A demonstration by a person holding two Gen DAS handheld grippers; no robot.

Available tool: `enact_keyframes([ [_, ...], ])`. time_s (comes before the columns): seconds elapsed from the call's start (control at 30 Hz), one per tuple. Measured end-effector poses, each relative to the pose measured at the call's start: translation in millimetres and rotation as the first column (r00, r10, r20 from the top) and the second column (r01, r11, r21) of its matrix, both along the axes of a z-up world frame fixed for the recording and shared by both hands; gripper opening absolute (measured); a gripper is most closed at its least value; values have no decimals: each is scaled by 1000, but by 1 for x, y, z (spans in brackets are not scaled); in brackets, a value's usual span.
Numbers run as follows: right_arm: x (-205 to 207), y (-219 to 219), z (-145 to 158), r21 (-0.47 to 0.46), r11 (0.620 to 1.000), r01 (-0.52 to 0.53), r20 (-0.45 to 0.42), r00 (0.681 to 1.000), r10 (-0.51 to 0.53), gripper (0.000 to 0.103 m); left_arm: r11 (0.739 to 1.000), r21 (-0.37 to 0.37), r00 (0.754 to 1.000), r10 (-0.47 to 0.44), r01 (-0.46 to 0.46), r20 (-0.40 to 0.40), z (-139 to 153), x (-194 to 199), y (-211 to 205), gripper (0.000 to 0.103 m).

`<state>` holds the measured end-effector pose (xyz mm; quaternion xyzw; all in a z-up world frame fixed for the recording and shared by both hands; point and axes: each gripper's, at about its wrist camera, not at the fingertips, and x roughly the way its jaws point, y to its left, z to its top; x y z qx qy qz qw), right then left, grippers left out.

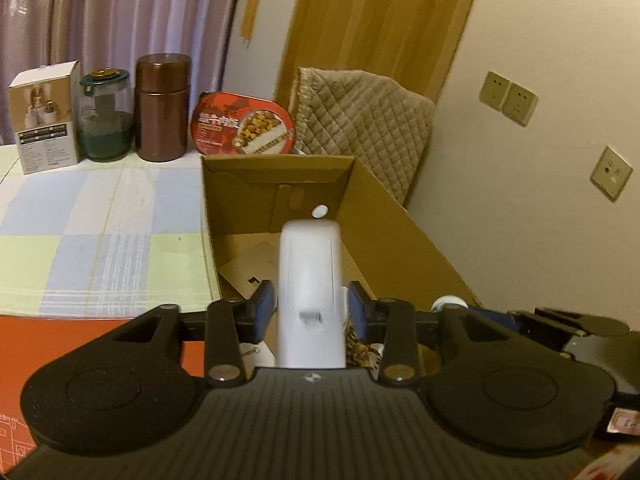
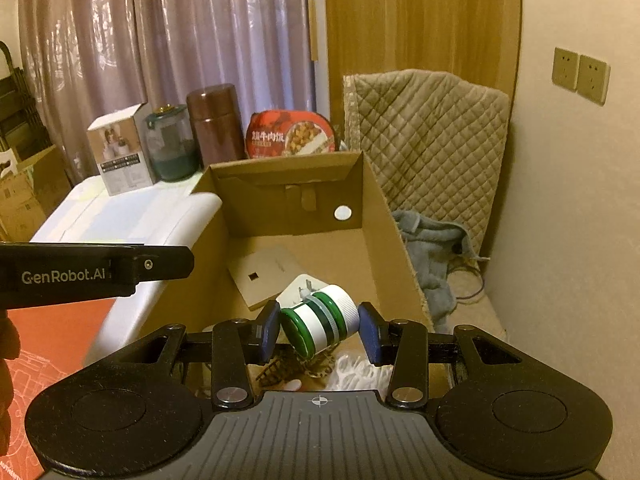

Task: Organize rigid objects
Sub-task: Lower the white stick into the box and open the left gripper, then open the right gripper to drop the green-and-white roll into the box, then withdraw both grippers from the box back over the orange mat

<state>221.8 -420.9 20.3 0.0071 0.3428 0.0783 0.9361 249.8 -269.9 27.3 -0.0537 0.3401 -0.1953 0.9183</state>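
The left tool (image 1: 311, 312) has a white oblong object (image 1: 310, 284) between its blue pads, long axis pointing straight ahead over the open cardboard box (image 1: 380, 216); a gap shows at the right pad, so the grip looks loose. The right tool (image 2: 319, 330) stands open around a tilted green-and-white jar (image 2: 320, 322), white cap up-right; contact unclear

dim warm indoor light, slight motion blur, fisheye-bent edges.
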Motion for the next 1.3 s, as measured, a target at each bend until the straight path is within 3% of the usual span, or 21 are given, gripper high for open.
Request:
enact_keyframes([
  [0.03,1,0,-2,1,1000,0,-4,1000,0,39,1000,-7,1000,12,-11,8,1,-1,3,60],
  [0.07,3,1,-3,3,1000,-1,-8,1000,1,39,1000,-14,1000,24,-23,17,1,-2,7,63],
  [0.3,5,7,-9,16,1000,-21,-24,999,21,39,996,-33,996,80,-78,39,8,-14,33,64],
  [0.53,5,18,-8,30,997,-69,-35,997,70,40,994,-27,991,105,-103,80,20,-35,49,78],
  [0.6,2,20,-6,20,998,-60,-22,998,60,53,994,-23,990,109,-108,88,23,-43,54,84],
  [0.63,-1,20,-5,14,999,-49,-15,999,49,66,993,-20,989,114,-112,95,24,-47,56,89],
  [0.73,-10,19,2,20,999,-45,-3,999,45,69,992,-3,984,127,-128,123,30,-63,63,98],
  [1.03,-64,21,34,-17,1000,-14,41,999,15,73,990,43,985,131,-137,109,46,-115,78,101],
  [1.3,-131,24,57,27,999,25,49,998,-26,82,982,108,985,144,-154,92,49,-172,85,101],
])
